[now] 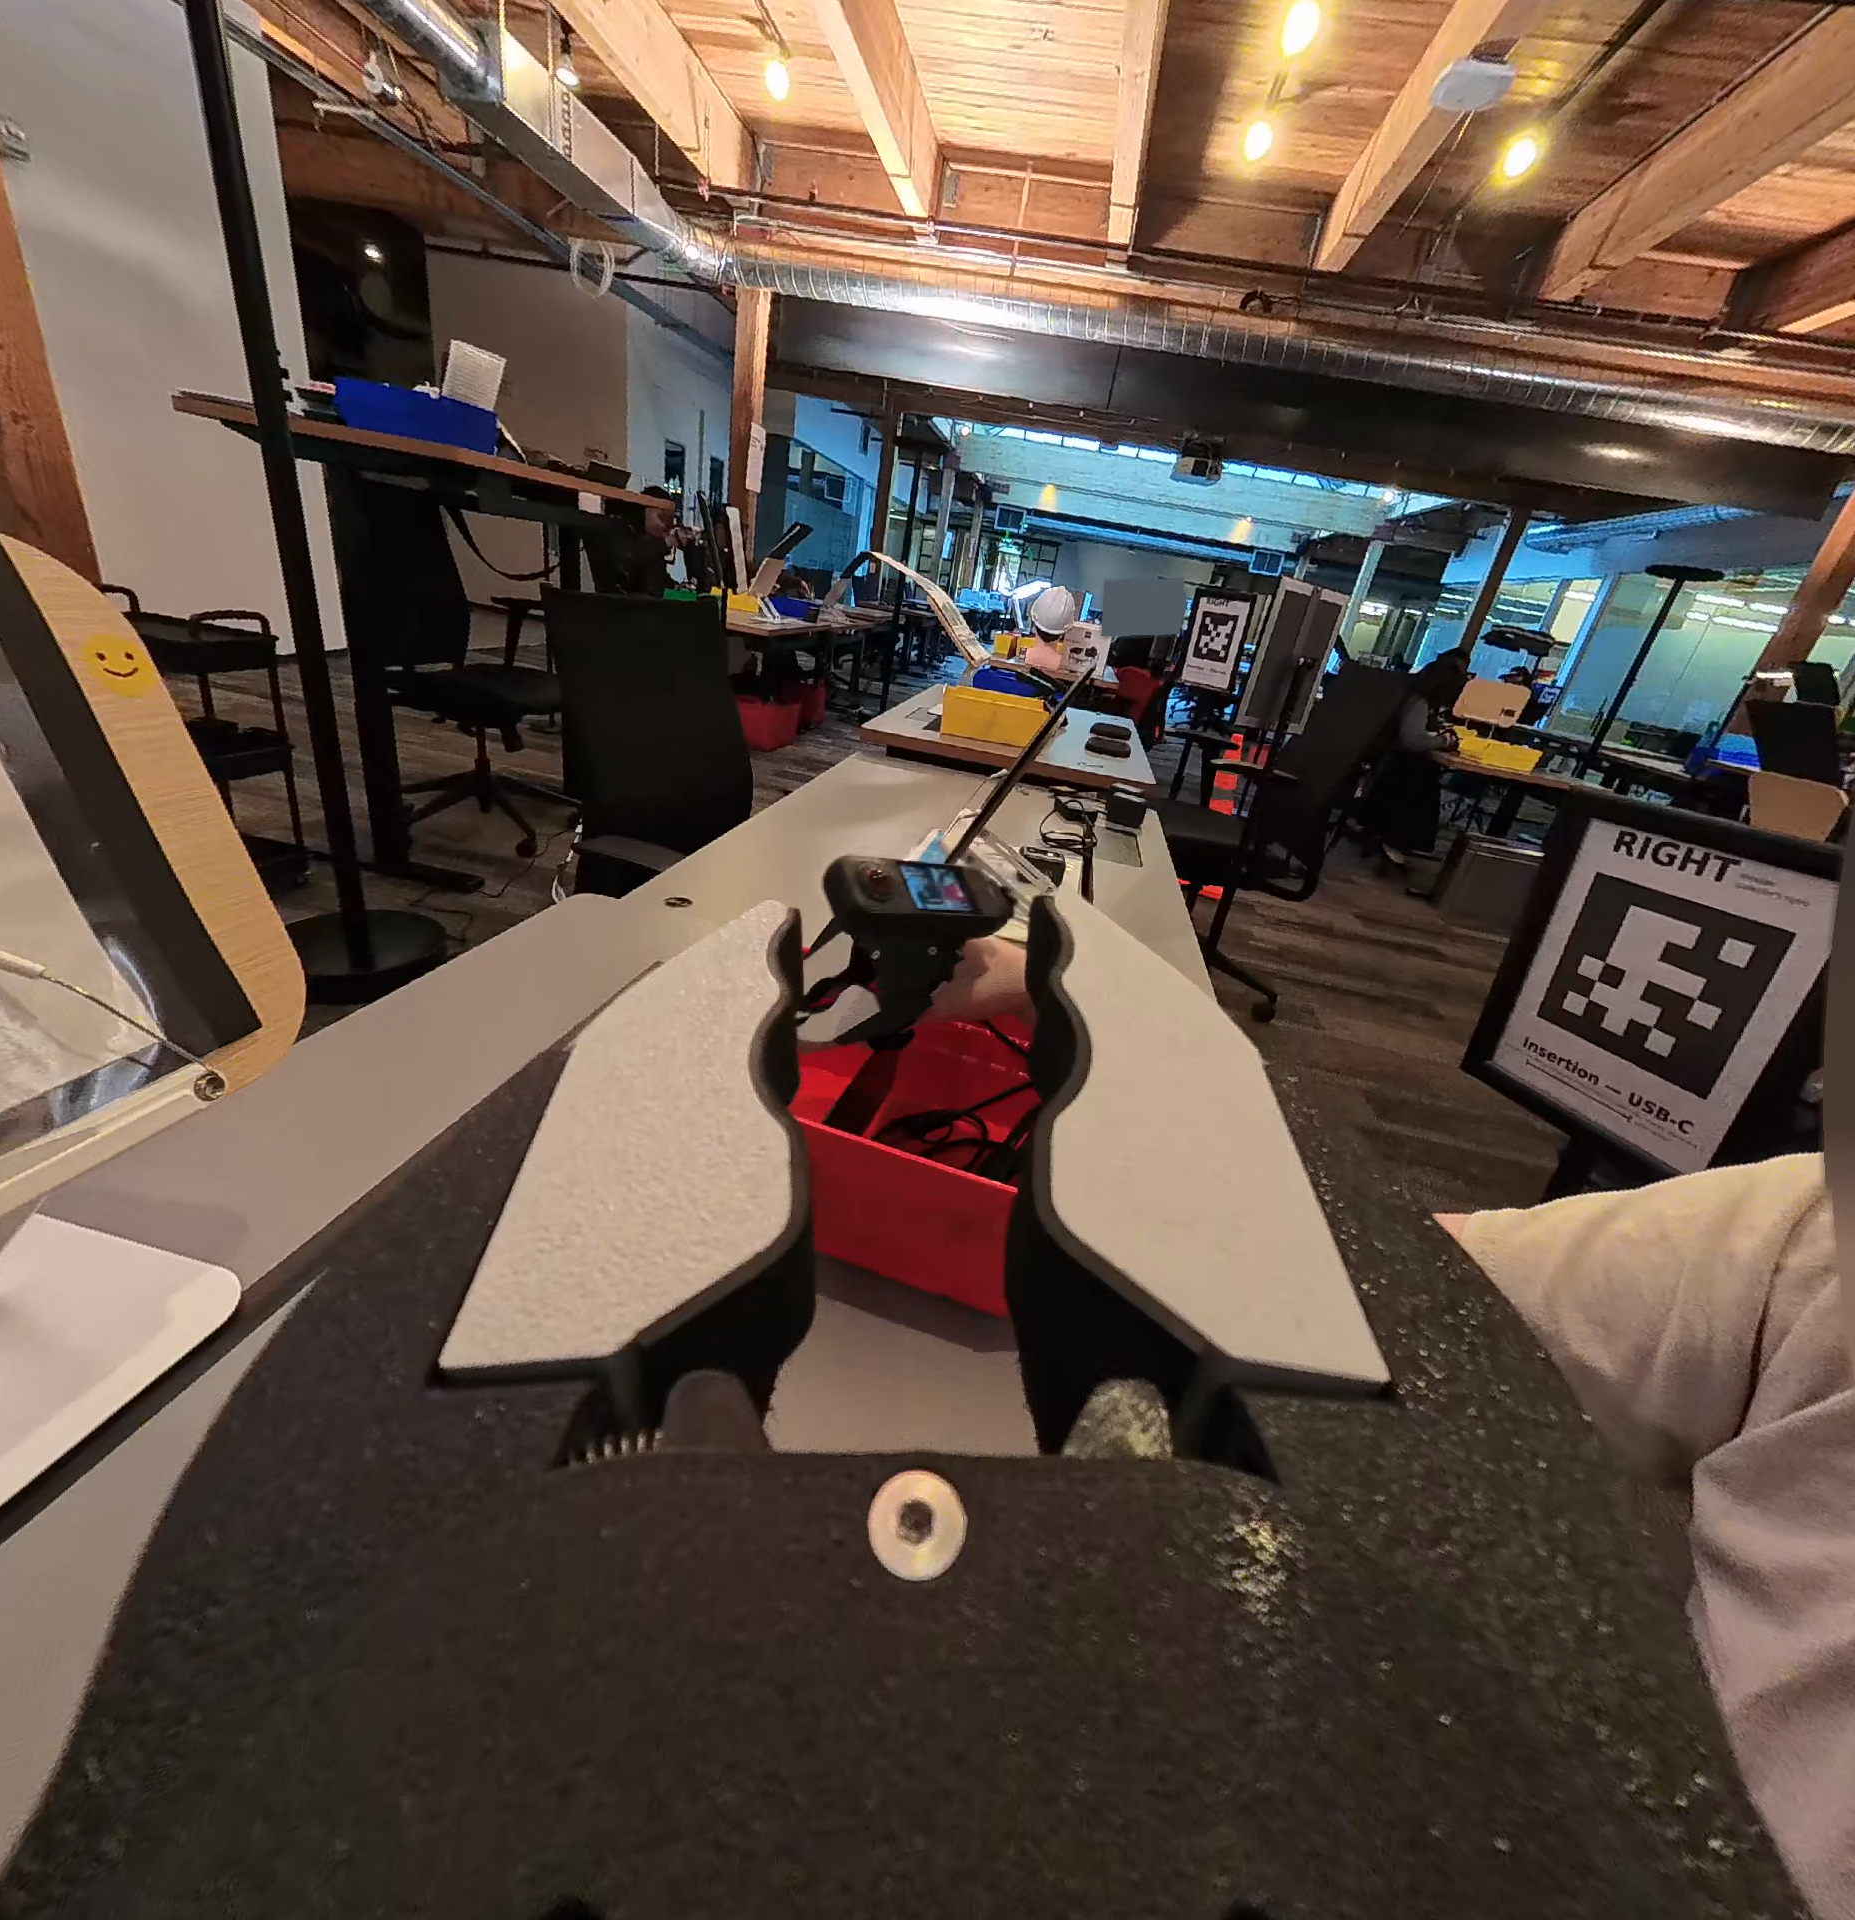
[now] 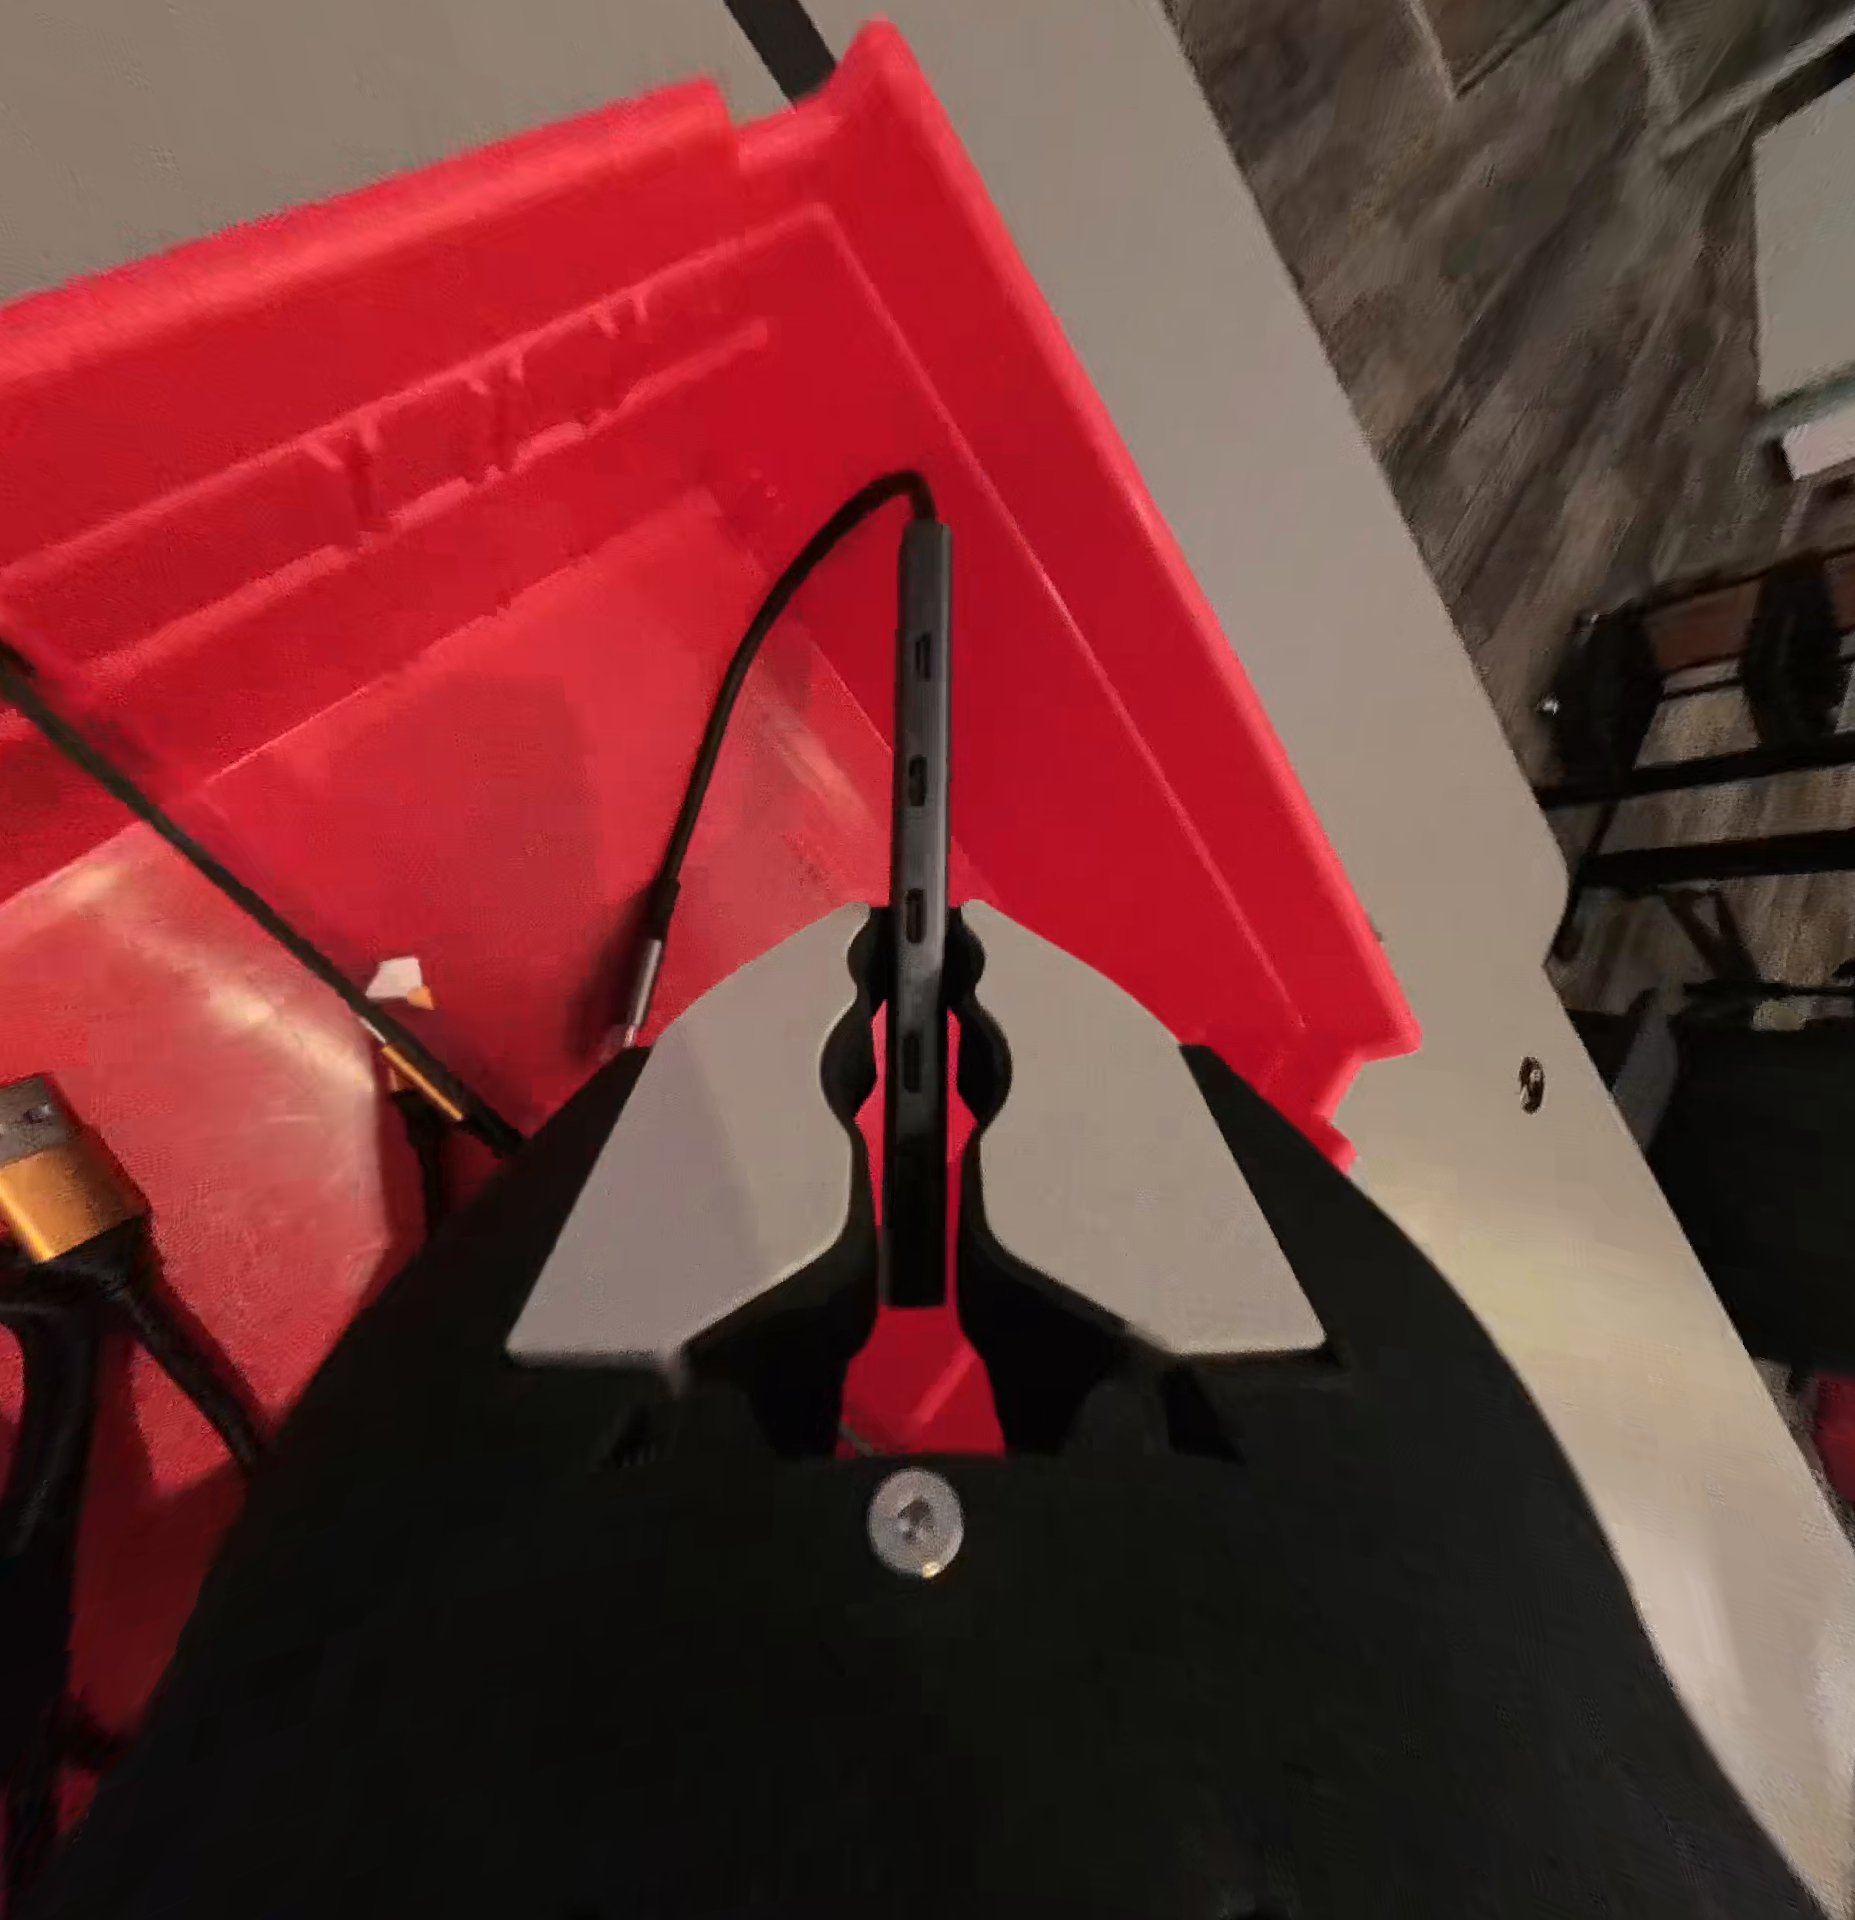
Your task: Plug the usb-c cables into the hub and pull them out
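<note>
In the right wrist view my right gripper (image 2: 915, 920) is shut on a slim black hub (image 2: 921, 790), held edge-on with its row of ports facing the camera, above a red bin (image 2: 466, 623). The hub's own short black cable (image 2: 736, 665) loops down to a loose grey plug (image 2: 642, 977). Black braided cables with orange-gold plugs (image 2: 45, 1174) lie in the bin at the left. In the left wrist view my left gripper (image 1: 918, 925) is open and empty, above the table in front of the red bin (image 1: 902, 1216). The right gripper (image 1: 907, 935) shows beyond it, over the bin.
The grey table (image 1: 403, 1049) runs ahead, its right edge dropping to the floor (image 2: 1422, 312). A framed marker sign (image 1: 1661, 997) stands at the right. A clear stand with a wood-coloured panel (image 1: 175, 831) stands at the left. A person's pale sleeve (image 1: 1712, 1403) is at the right. Across from one pair of fingers to the other is roughly 45 centimeters.
</note>
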Motion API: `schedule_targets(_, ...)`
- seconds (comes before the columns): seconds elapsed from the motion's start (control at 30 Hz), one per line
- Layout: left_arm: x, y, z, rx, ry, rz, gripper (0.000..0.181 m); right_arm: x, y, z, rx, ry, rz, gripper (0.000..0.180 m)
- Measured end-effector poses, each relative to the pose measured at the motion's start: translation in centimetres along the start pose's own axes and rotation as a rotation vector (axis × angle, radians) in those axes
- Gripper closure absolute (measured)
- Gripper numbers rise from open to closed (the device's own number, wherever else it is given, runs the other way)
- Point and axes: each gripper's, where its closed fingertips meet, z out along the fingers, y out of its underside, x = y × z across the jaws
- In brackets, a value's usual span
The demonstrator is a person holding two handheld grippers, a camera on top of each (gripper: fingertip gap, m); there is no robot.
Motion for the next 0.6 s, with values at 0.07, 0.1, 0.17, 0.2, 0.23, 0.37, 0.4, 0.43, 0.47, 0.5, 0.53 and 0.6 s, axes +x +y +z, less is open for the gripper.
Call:
schedule_targets(0.07, -0.1, 0.1, 0.0, -0.004, -0.001, 0.000, 0.140, 0.2, 1.1, 0.8, -0.066, 0.013, 0.023, 0.167)
schedule_targets(0.1, -0.1, 0.0, 0.0, -0.003, -0.001, 0.000, 0.140, 0.6, 1.5, 1.0, -0.085, 0.032, 0.034, 0.165)
schedule_targets(0.17, -0.1, -0.1, -0.1, 0.000, -0.002, -0.001, 0.140, 1.5, 1.8, 1.0, -0.090, 0.079, 0.060, 0.153)
schedule_targets(0.2, -0.2, -0.1, -0.2, 0.001, -0.005, -0.001, 0.140, 2.0, 1.9, 0.7, -0.087, 0.099, 0.070, 0.152)
schedule_targets(0.23, -0.3, -0.2, -0.4, 0.003, -0.008, -0.001, 0.140, 2.4, 1.9, 0.3, -0.078, 0.120, 0.081, 0.151)
schedule_targets(0.37, -1.4, -0.8, -2.0, -0.010, -0.076, 0.022, 0.138, 5.0, 1.2, -3.9, 0.000, 0.252, 0.091, 0.150)
schedule_targets(0.4, -2.1, -1.1, -3.0, -0.013, -0.124, 0.040, 0.139, 5.9, 0.3, -5.8, 0.062, 0.311, 0.081, 0.150)
schedule_targets(0.43, -3.0, -1.4, -4.1, -0.019, -0.189, 0.061, 0.138, 7.0, -0.9, -8.1, 0.139, 0.387, 0.062, 0.150)
schedule_targets(0.47, -4.1, -1.7, -5.6, -0.030, -0.273, 0.087, 0.138, 7.9, -2.2, -10.6, 0.223, 0.468, 0.048, 0.150)
schedule_targets(0.5, -5.4, -1.9, -7.4, -0.050, -0.380, 0.118, 0.138, 8.3, -3.6, -13.0, 0.307, 0.531, 0.043, 0.150)
schedule_targets(0.53, -6.9, -2.0, -9.6, -0.082, -0.508, 0.152, 0.138, 8.4, -4.9, -15.2, 0.387, 0.570, 0.044, 0.151)
schedule_targets(0.6, -9.8, -1.7, -14.5, -0.175, -0.777, 0.211, 0.138, 8.1, -7.2, -18.8, 0.524, 0.611, 0.053, 0.151)
